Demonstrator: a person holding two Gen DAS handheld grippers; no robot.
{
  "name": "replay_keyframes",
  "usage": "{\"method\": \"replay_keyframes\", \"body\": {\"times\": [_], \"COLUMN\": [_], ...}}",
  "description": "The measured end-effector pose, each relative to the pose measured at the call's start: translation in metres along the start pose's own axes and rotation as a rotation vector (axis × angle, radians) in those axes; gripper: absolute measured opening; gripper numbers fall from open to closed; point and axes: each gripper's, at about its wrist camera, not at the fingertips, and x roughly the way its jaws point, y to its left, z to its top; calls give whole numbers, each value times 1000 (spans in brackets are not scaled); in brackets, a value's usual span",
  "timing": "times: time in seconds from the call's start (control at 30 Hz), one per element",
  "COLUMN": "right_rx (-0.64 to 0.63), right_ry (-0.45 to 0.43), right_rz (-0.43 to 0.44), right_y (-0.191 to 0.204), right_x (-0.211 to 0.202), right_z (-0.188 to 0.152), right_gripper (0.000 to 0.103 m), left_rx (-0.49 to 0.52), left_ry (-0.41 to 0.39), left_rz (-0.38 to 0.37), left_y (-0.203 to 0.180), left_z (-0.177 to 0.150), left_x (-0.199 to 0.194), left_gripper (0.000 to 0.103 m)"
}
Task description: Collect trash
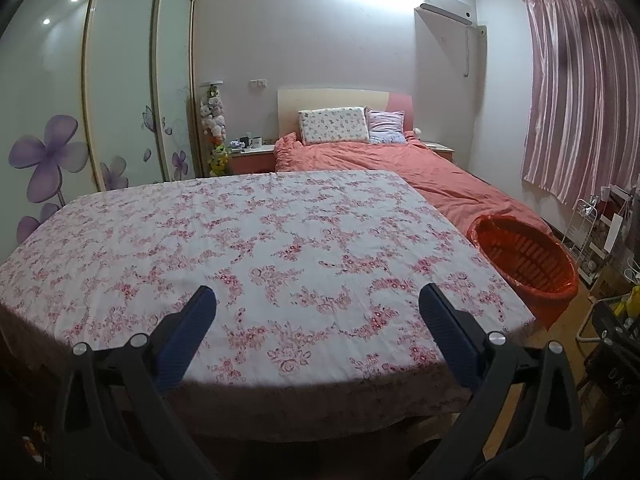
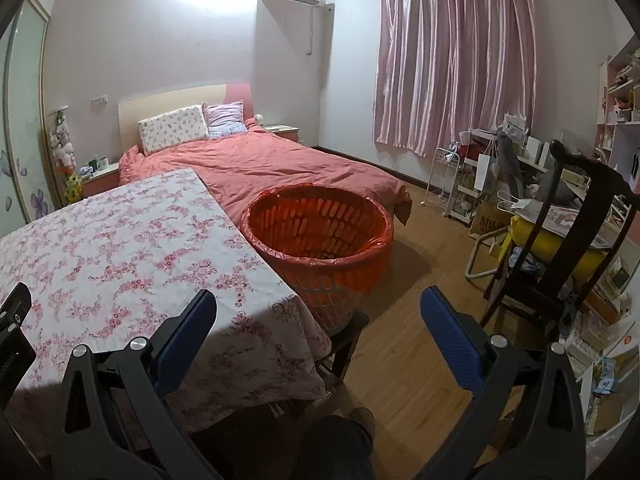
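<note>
An orange slatted basket (image 2: pixel 320 240) lined with a red bag stands on a stool beside the table's right edge; it also shows in the left wrist view (image 1: pixel 528 256). Some small dark scraps lie at its bottom. The table (image 1: pixel 248 248) carries a pink floral cloth; I see no loose trash on it. My left gripper (image 1: pixel 318 300) is open and empty above the table's near edge. My right gripper (image 2: pixel 318 304) is open and empty over the table's near right corner, short of the basket.
A bed (image 2: pixel 280 164) with a coral duvet lies behind the table. A dark wooden chair (image 2: pixel 560 240) and cluttered shelves (image 2: pixel 616 128) stand at the right. A wardrobe (image 1: pixel 120 92) with flower doors is at the left. Wood floor (image 2: pixel 420 320) lies between basket and chair.
</note>
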Motion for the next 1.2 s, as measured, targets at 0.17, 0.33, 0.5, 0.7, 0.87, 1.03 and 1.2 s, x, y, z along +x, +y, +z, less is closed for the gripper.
{"method": "replay_keyframes", "body": {"times": [0.17, 0.33, 0.5, 0.7, 0.87, 1.03, 1.2], "right_rx": [2, 10, 16, 16, 17, 16, 17], "right_ry": [-7, -18, -19, -14, -14, -18, -18], "right_rz": [6, 19, 29, 36, 37, 40, 39], "right_y": [0, -2, -3, -4, -4, -3, -3], "right_x": [-1, -4, -4, -4, -4, -4, -4], "right_z": [-1, 2, 2, 2, 3, 3, 2], "right_gripper": [101, 101, 101, 101, 101, 101, 101], "left_rx": [3, 11, 17, 25, 25, 25, 25], "left_ry": [-7, -25, -39, -42, -41, -41, -40], "left_rz": [-3, -6, -9, -15, -14, -15, -15], "left_y": [-1, -4, -6, -9, -10, -10, -10], "left_z": [-1, 1, 3, 3, 4, 4, 4], "left_x": [-2, -8, -13, -15, -15, -15, -15], "left_gripper": [99, 99, 99, 99, 99, 99, 99]}}
